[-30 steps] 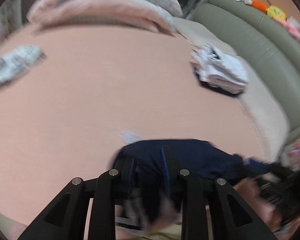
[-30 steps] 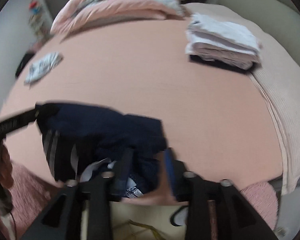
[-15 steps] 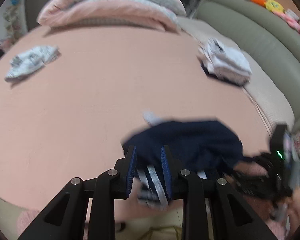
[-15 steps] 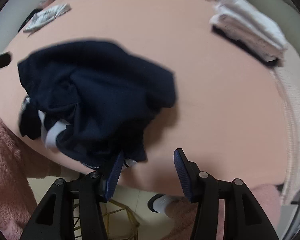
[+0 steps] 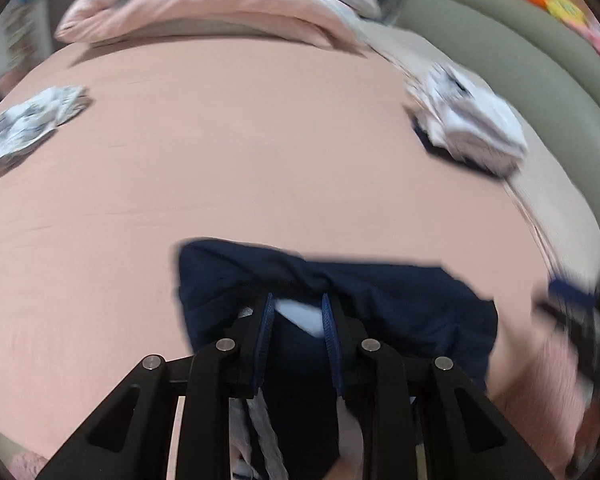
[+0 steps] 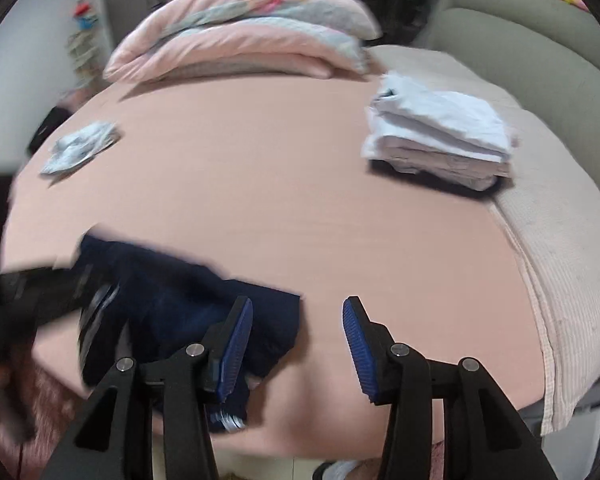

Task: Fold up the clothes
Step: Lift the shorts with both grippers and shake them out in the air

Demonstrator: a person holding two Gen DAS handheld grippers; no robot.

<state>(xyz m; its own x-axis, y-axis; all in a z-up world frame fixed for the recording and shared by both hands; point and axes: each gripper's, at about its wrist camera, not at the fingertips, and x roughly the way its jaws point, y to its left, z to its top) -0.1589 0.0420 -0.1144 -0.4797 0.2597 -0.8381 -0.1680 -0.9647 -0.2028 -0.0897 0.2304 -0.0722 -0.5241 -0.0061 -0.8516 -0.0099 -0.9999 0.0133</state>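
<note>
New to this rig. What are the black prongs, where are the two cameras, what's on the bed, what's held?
No robot arm here: a person holds a two-finger gripper in each hand, with a fisheye camera on each looking along its fingers. The black prongs are those fingers with blue pads.

In the left wrist view, the left gripper is shut on a crumpled navy garment at the near edge of the pink bed sheet.

In the right wrist view, the right gripper is open, with nothing between its fingers.

Further back lie a stack of folded white clothes, a small patterned cloth and a folded quilt.
</note>
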